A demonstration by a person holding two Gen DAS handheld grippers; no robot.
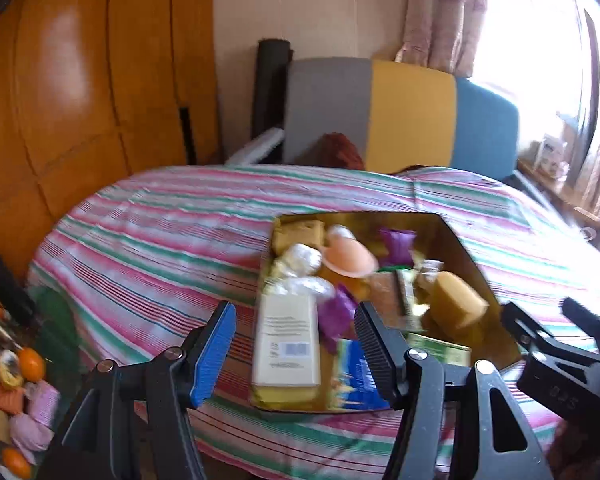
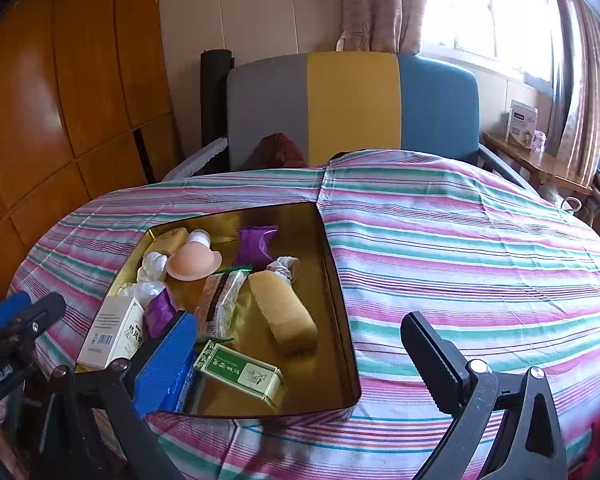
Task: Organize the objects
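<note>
A gold tin tray lies on the striped tablecloth. It holds a white box, a green box, a yellow sponge cake, a peach dome, purple wrappers and a clear snack pack. My right gripper hangs wide open above the tray's near side, with nothing gripped. In the left wrist view my left gripper is open over the white box and the tray's near-left corner, apart from the items. The right gripper shows at its right edge.
Behind the table stands a grey, yellow and blue armchair. Wooden wardrobe doors fill the left. Oranges and pink items lie low at the left beyond the table edge. A side table with a box stands by the window.
</note>
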